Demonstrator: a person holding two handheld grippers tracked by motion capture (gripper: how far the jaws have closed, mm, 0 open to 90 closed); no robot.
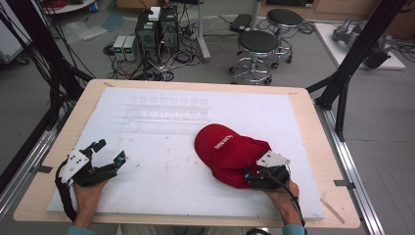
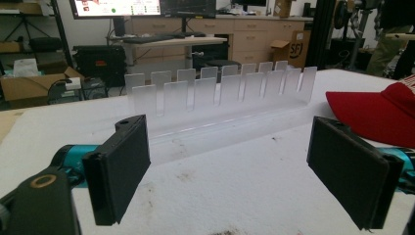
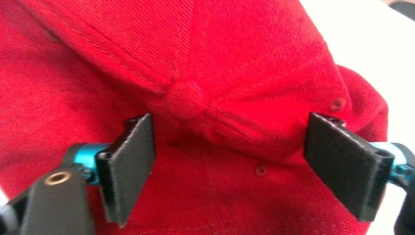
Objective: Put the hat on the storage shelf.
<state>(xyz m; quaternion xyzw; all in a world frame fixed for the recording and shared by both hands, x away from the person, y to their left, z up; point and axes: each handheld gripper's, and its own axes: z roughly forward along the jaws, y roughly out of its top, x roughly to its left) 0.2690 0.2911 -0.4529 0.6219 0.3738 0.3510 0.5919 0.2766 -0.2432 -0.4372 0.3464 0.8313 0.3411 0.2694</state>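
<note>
A red cap (image 1: 227, 152) with white lettering lies on the white mat (image 1: 161, 181), right of centre. My right gripper (image 1: 252, 177) sits at the cap's near side. In the right gripper view its jaws straddle the crown just below the top button (image 3: 185, 98), and the gripper (image 3: 230, 161) stands open with red fabric (image 3: 235, 49) between the pads. My left gripper (image 1: 110, 151) rests near the mat's front left, open and holding nothing. Seen from the left gripper (image 2: 230, 171), the cap's brim (image 2: 377, 110) is at the right.
A clear plastic rack (image 1: 169, 110) with several upright dividers stands at the back of the mat, also in the left gripper view (image 2: 220, 93). The wooden table (image 1: 54, 161) frames the mat. Stools (image 1: 257, 46), computers and cables stand on the floor beyond.
</note>
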